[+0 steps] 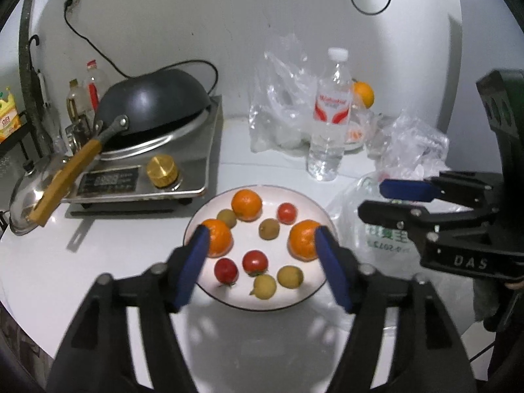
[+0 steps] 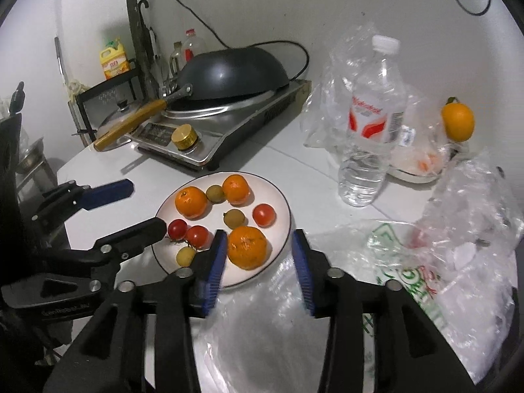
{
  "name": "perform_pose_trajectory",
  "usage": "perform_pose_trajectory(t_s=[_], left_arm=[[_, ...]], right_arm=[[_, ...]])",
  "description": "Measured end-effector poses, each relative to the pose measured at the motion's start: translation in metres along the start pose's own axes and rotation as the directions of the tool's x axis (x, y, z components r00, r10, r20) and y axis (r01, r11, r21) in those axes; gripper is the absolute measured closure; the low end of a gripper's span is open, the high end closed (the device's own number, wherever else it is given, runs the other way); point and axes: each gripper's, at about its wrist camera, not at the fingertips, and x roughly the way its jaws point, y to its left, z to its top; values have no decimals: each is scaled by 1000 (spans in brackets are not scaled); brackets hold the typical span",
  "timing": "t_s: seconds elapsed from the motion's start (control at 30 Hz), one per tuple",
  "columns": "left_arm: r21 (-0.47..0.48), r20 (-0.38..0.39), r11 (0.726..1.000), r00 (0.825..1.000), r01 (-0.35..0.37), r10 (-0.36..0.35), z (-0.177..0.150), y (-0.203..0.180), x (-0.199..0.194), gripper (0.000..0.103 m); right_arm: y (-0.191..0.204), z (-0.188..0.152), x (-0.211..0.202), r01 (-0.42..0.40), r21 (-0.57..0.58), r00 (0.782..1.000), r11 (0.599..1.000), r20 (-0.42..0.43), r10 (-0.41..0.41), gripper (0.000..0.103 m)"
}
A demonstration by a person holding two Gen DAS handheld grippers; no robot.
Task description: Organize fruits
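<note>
Both tongs, left [image 1: 262, 245] and right [image 2: 260, 252], were held apart, empty; soft tomatoes [image 1: 255, 262] on the plate [image 1: 209, 209] would be taken gently at mid-body.

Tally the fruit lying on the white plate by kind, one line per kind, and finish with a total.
On the plate:
Oranges: 3
Red tomatoes: 3
Small yellow-brown fruits: 4
Total: 10
</note>
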Motion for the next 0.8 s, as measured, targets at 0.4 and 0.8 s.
perform_pose_trajectory(t_s=[0.4,0.8], left_arm=[[-46,148,997,987,-55,61,16,-13,-60,8],[-63,310,981,930,-185,195,37,-25,-119,1]], right_arm=[[-3,-4,-63,78,9,991,997,110,-78,48],[1,9,-130,177,2,946,984,276,-170,40]])
